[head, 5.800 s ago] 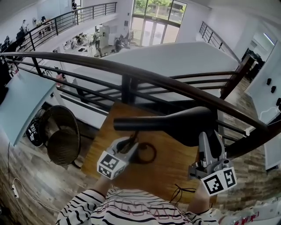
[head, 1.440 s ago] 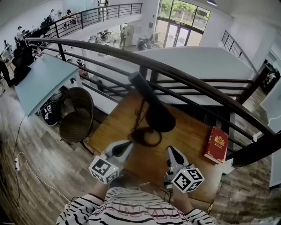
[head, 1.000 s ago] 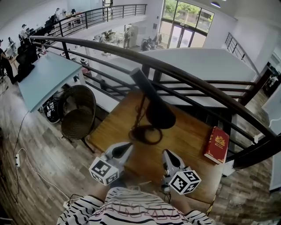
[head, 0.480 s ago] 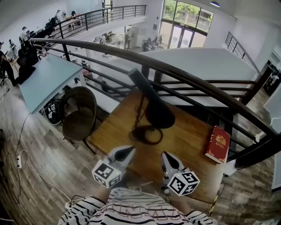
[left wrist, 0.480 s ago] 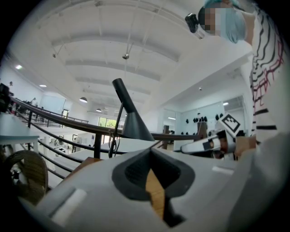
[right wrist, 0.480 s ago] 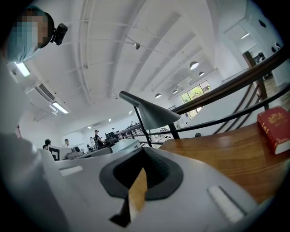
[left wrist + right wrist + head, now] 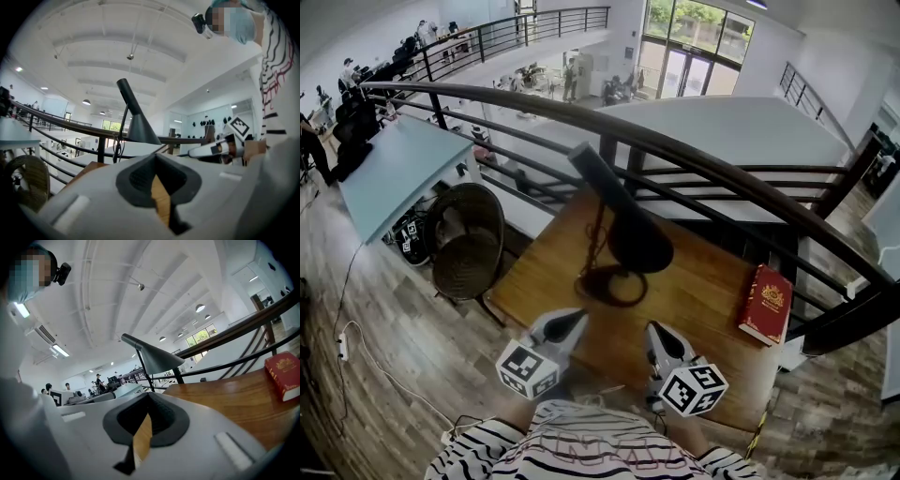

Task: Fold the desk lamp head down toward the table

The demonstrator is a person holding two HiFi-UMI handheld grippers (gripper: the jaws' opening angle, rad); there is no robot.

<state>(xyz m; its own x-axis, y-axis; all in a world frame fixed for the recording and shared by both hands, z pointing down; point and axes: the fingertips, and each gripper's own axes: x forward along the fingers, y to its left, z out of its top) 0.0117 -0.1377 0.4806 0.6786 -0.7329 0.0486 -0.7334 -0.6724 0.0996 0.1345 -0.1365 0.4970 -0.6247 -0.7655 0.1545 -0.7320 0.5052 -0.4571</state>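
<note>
A black desk lamp stands on the wooden table [image 7: 708, 281], its round base [image 7: 607, 287] near the middle. Its cone head [image 7: 637, 246] tilts down toward the tabletop, with the thin rear end [image 7: 584, 161] sticking up by the railing. My left gripper [image 7: 574, 321] is shut and empty, a short way in front of the base. To its right, my right gripper [image 7: 654, 330] is also shut and empty. Neither touches the lamp. The lamp [image 7: 135, 118] rises beyond the closed jaws in the left gripper view. Its head [image 7: 157, 360] shows likewise in the right gripper view.
A red book [image 7: 766, 304] lies at the table's right edge, also visible as the book [image 7: 282, 373] in the right gripper view. A dark curved railing [image 7: 722, 169] runs behind the table. A wicker basket [image 7: 467, 246] stands on the floor to the left.
Since the oldest frame the lamp head has gone from lying level to tilting down at the table, and both grippers have come off the lamp and drawn back. In the last second nothing visibly moved.
</note>
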